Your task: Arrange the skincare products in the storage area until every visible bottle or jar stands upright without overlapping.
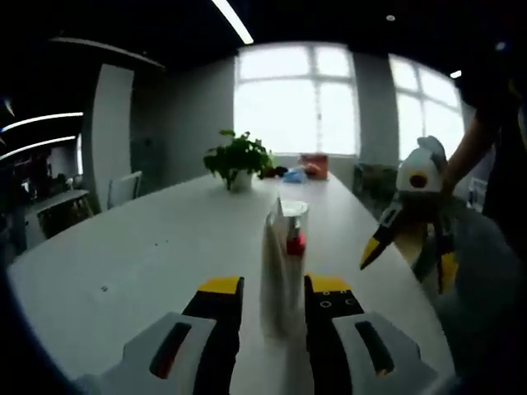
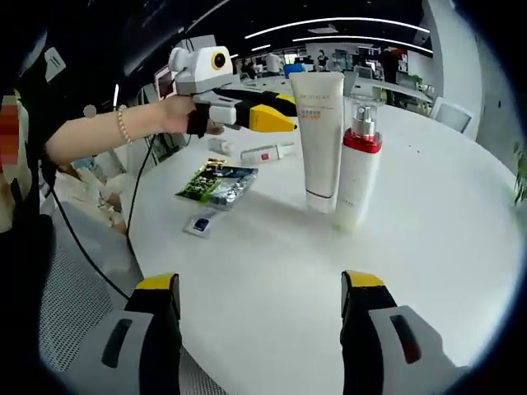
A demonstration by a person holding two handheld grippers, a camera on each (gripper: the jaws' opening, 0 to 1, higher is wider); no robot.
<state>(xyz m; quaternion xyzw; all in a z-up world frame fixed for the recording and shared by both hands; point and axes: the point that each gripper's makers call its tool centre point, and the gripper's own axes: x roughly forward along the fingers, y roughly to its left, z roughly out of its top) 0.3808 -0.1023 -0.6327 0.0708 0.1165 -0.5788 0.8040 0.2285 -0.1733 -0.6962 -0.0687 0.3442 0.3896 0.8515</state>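
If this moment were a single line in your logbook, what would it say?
left gripper: open, near tube | right gripper: open, empty | white tube: upright | pump bottle: upright beside tube | small tube, sachets: lying flat

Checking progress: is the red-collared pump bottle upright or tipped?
Upright: the pump bottle stands on its base on the white table, beside the standing tube.
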